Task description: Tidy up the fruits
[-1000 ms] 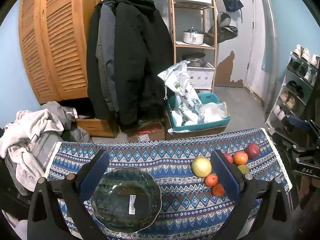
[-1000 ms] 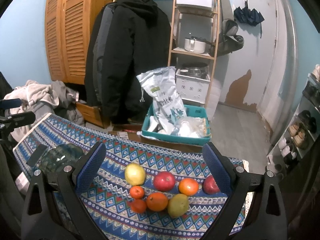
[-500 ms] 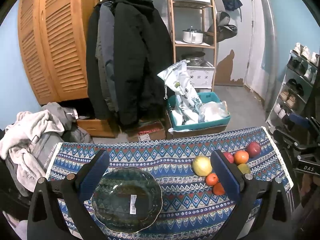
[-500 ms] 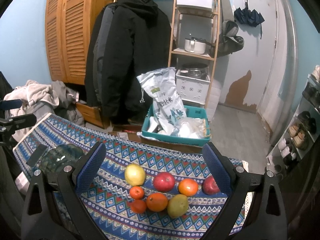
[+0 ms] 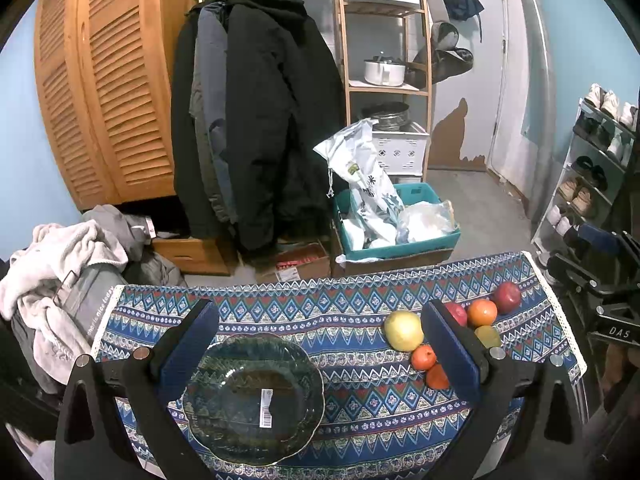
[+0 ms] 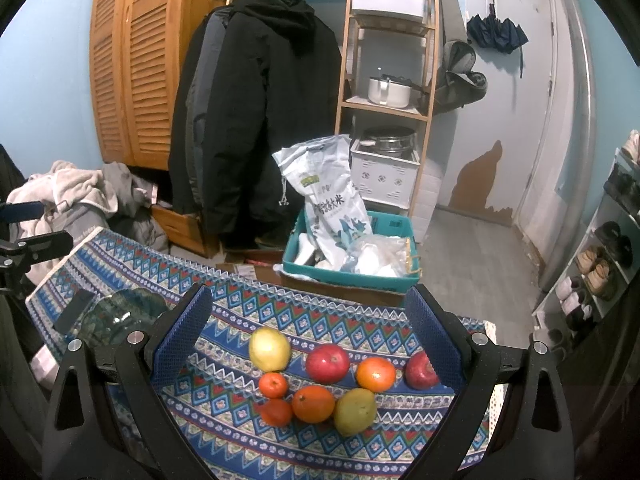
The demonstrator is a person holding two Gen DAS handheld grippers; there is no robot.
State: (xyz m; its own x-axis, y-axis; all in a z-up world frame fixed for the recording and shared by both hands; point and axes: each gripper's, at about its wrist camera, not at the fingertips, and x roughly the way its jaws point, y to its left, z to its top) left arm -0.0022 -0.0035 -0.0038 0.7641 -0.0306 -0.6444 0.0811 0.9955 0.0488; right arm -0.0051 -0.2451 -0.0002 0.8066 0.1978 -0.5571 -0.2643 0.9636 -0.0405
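A dark green glass plate (image 5: pixel 224 432) lies on the patterned tablecloth (image 5: pixel 344 312); my open, empty left gripper (image 5: pixel 316 344) hovers above it. Several fruits lie at the table's right end: a yellow pear (image 6: pixel 269 349), two red apples (image 6: pixel 328 363) (image 6: pixel 420 370), an orange (image 6: pixel 376 374), a larger orange (image 6: pixel 313 403), two small tangerines (image 6: pixel 273 385) and a green mango (image 6: pixel 355 410). My right gripper (image 6: pixel 310 332) is open and empty above this group. The plate (image 6: pixel 120 312) also shows at the left in the right wrist view. The fruits (image 5: pixel 404 330) show at the right in the left wrist view.
Beyond the table's far edge stand a teal crate (image 6: pixel 352 276) with bags, hanging coats (image 6: pixel 256 120), a wooden shelf (image 6: pixel 388 100) with pots and a pile of clothes (image 5: pixel 60 264) at the left. A shoe rack (image 5: pixel 592 168) stands at the right.
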